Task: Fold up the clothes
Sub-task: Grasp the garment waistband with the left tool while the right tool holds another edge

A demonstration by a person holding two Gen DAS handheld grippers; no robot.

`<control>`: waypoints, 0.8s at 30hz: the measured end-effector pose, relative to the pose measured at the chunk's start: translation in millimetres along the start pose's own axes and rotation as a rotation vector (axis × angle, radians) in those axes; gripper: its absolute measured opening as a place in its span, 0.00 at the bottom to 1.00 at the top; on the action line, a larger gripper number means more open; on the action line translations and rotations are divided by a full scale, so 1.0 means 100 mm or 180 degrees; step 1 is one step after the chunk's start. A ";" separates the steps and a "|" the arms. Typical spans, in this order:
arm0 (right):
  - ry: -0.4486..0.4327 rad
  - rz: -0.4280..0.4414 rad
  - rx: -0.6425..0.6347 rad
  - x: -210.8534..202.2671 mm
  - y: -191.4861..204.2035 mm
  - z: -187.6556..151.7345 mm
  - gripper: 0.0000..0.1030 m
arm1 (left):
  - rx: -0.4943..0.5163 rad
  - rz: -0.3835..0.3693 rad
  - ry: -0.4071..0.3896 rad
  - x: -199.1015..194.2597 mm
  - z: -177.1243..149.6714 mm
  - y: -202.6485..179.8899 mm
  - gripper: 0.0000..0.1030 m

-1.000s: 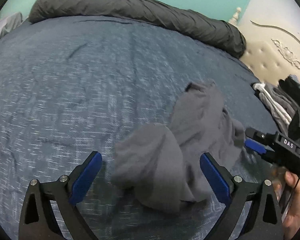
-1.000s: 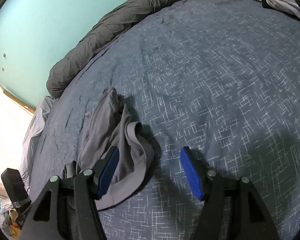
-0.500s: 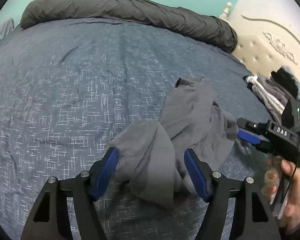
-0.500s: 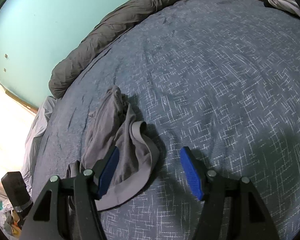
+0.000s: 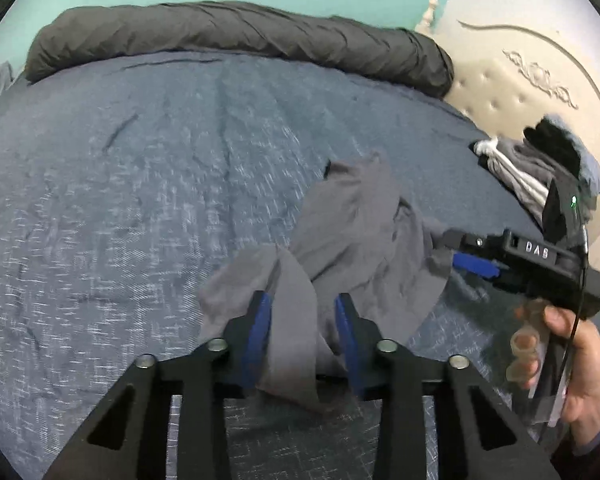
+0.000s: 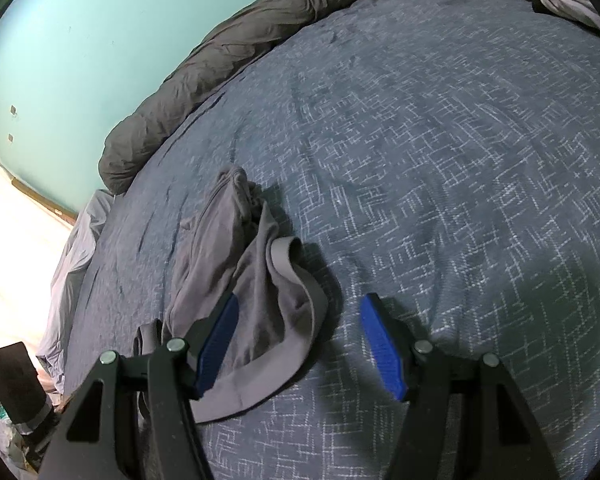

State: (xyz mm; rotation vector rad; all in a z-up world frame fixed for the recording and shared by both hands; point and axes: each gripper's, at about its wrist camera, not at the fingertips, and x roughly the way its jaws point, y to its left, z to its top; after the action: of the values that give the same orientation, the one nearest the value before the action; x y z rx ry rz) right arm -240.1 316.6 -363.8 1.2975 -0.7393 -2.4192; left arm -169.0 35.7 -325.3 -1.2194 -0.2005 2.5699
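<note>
- Grey garment (image 5: 356, 232) crumpled on the blue bedspread (image 5: 140, 200), toward the near edge of the bed, well apart from the rolled dark duvet (image 5: 240, 36) along the far edge.
- Left gripper (image 5: 302, 328) low over the garment's near end, jaws closing with a bunched fold of grey cloth between the blue pads (image 5: 260, 320); cloth filling most of the gap, firm pressing not certain.
- Right gripper (image 6: 300, 344) at the garment's other side, jaws held moderately wide, nothing gripped; left pad over the cloth, right pad over bare bedspread, elastic waistband (image 6: 288, 356) curving between them.
- Seen from the left wrist view: right gripper's blue pad just beside the garment's right edge, a hand (image 5: 580, 364) wrapped round its handle.
- Wide bare stretch of bedspread left of and beyond the garment, up to the duvet roll.
- Pile of other clothes (image 5: 540, 168) near the cream padded headboard (image 5: 520, 80), well apart from the grey garment.
- Teal wall (image 6: 80, 40) behind the duvet; pale floor (image 6: 12, 240) past the bed's left edge in the right wrist view.
</note>
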 end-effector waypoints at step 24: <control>-0.0039 0.0055 0.0027 0.01 0.03 0.05 0.62 | -0.0569 0.0269 -0.0047 -0.26 -0.14 0.88 0.05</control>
State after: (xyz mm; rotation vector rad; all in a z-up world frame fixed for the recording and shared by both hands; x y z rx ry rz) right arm -245.0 315.0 -360.7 1.2754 -0.7619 -2.4151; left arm -160.3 -55.8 -336.9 -1.2965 -0.3975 2.6825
